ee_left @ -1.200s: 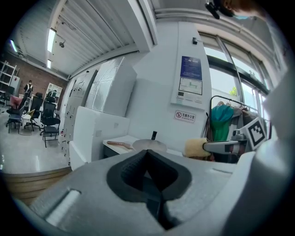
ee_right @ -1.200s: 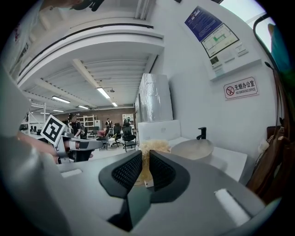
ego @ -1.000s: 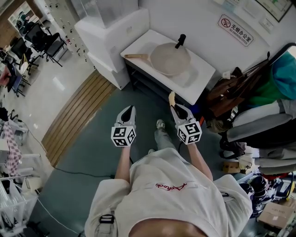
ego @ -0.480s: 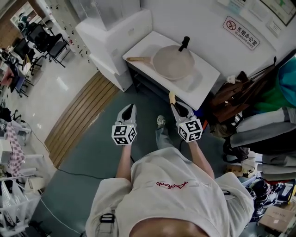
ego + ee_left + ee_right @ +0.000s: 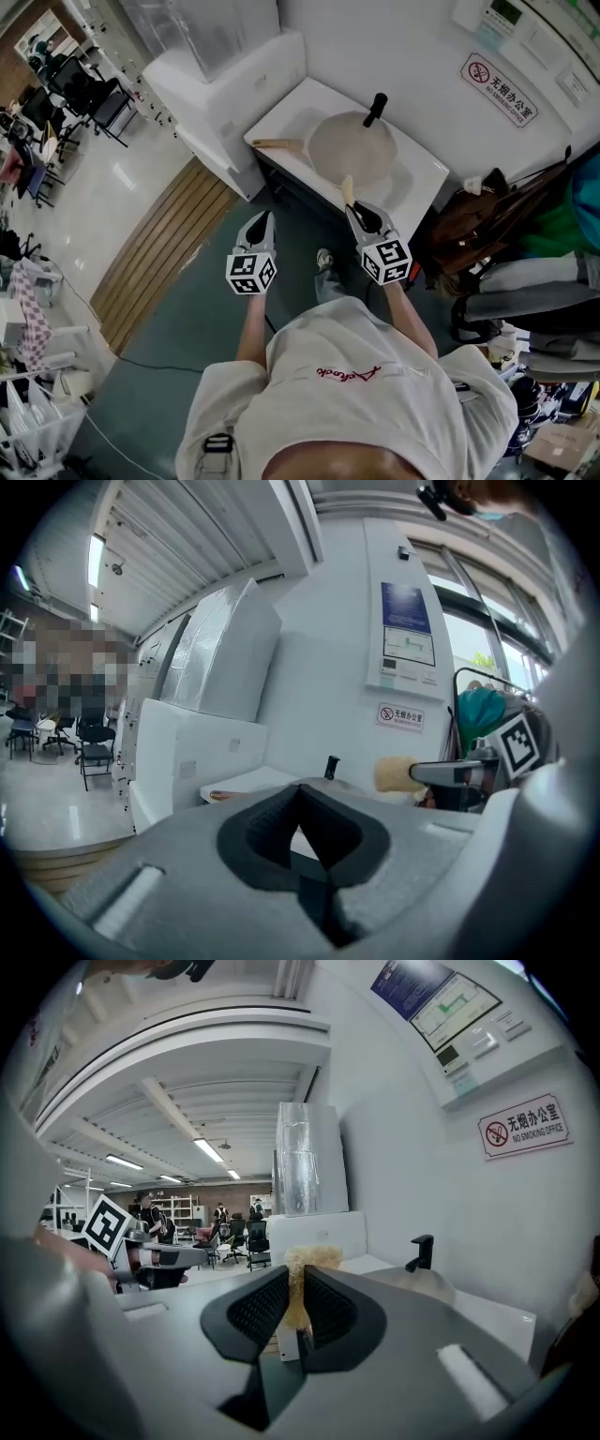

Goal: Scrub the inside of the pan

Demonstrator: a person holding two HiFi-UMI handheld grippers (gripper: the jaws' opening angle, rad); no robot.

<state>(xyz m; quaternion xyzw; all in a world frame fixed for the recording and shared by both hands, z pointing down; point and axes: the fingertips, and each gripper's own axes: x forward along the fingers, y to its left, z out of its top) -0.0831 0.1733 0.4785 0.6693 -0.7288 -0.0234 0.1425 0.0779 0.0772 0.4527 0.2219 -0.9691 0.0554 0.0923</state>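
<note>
Both forearms reach forward; the left gripper (image 5: 265,219) is closed empty, the right gripper (image 5: 353,211) clamps a sponge (image 5: 348,190).

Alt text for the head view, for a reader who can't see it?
Seen from above, a person faces a white table with a pan on it, pointing a gripper in each hand toward it. The right gripper is shut on a yellow sponge; the left gripper is shut and empty.
</note>
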